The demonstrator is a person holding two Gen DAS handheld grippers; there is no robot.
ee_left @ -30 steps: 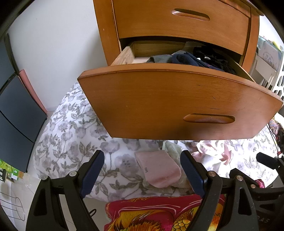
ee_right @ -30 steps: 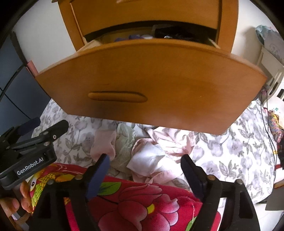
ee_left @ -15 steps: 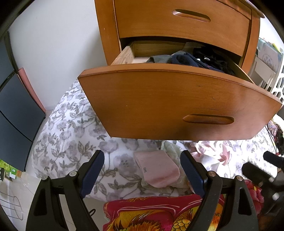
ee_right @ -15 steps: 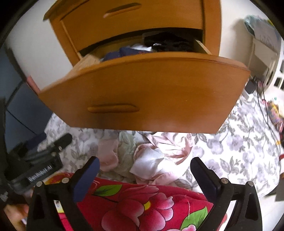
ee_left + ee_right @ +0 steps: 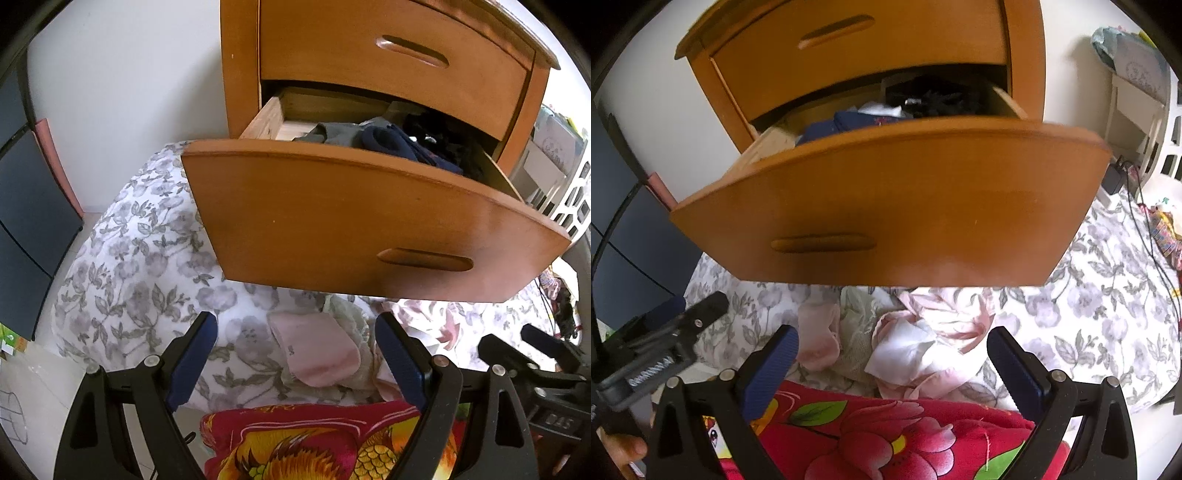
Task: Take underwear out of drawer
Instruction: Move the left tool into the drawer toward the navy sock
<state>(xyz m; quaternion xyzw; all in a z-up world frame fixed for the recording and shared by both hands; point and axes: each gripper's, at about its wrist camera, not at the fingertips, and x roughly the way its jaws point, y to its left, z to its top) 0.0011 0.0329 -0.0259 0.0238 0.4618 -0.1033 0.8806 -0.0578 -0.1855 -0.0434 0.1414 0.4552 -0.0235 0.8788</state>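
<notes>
Left wrist view: the left gripper (image 5: 295, 354), its blue-padded jaws standing wide apart with nothing between them, is hovering over a bed covered in a grey-and-white floral sheet (image 5: 147, 280). Above it, the curved-front orange wooden drawer (image 5: 354, 221) of a bedside chest is hanging open, with dark navy, grey and black folded underwear (image 5: 388, 142) lying inside it. A folded pale pink garment (image 5: 314, 354) is lying on the sheet below the drawer, beside a red and gold patterned blanket (image 5: 314, 443). The right gripper's black body is showing at the right edge.

Right wrist view: the right gripper (image 5: 890, 365), its jaws spread wide and empty, is pointing down at a loose heap of pink and white garments (image 5: 923, 347) lying on the floral sheet under the open drawer. The navy and black underwear is sitting in the drawer above. A red flowered blanket (image 5: 886, 435) is filling the foreground, and the left gripper is showing at the left.
</notes>
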